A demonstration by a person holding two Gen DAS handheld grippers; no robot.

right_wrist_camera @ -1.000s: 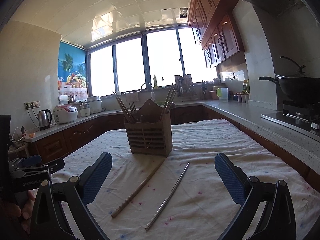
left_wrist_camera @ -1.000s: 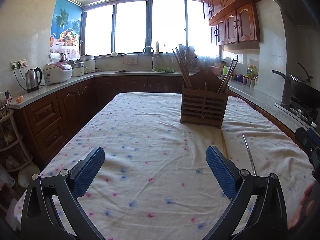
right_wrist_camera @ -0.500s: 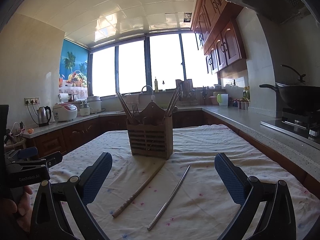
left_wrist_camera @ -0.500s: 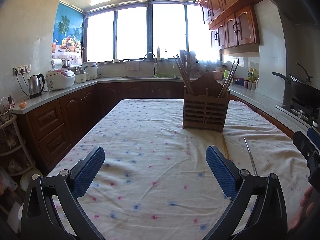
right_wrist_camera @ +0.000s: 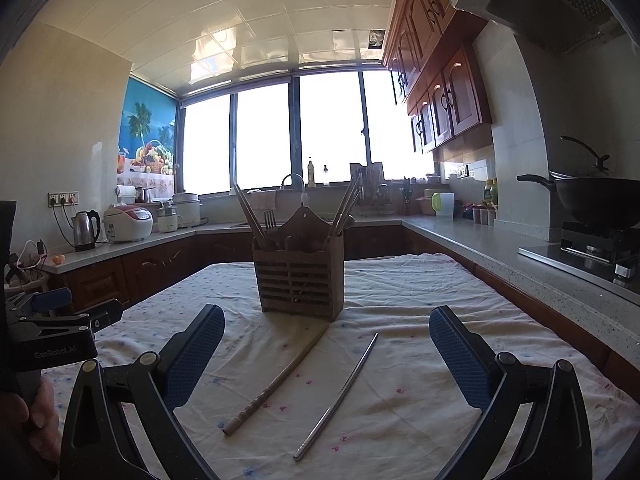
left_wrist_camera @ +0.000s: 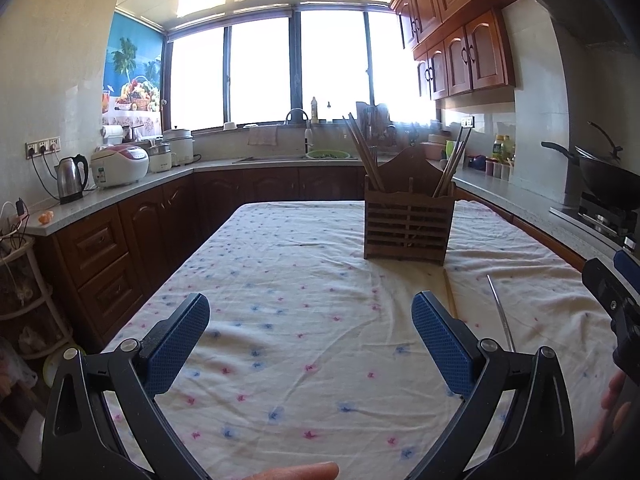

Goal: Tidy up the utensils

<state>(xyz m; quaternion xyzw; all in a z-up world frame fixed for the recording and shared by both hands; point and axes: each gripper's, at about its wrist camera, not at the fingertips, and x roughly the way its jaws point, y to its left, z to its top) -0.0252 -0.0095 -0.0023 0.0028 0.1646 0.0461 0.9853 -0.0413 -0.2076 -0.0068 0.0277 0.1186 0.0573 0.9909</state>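
A wooden slatted utensil holder (right_wrist_camera: 299, 276) (left_wrist_camera: 408, 226) stands upright on the flowered tablecloth, with chopsticks and a fork sticking out of it. In front of it lie a wooden chopstick (right_wrist_camera: 276, 380) (left_wrist_camera: 450, 294) and a steel chopstick (right_wrist_camera: 338, 396) (left_wrist_camera: 502, 314), side by side and apart. My right gripper (right_wrist_camera: 326, 354) hovers open just above and behind both chopsticks, nothing between its blue pads. My left gripper (left_wrist_camera: 310, 338) is open over bare cloth, left of the chopsticks. The right gripper's body (left_wrist_camera: 612, 296) shows at the left wrist view's right edge.
The table (left_wrist_camera: 280, 264) sits in a U-shaped kitchen. A counter (left_wrist_camera: 120, 192) on the left carries a kettle and rice cookers; a wok (right_wrist_camera: 596, 196) on a stove stands at the right. A hand (right_wrist_camera: 28, 420) holds the left gripper.
Both cameras have tilted upward and drawn back slightly, so the holder and chopsticks sit lower in view. Both grippers stay open; nothing on the table has moved.
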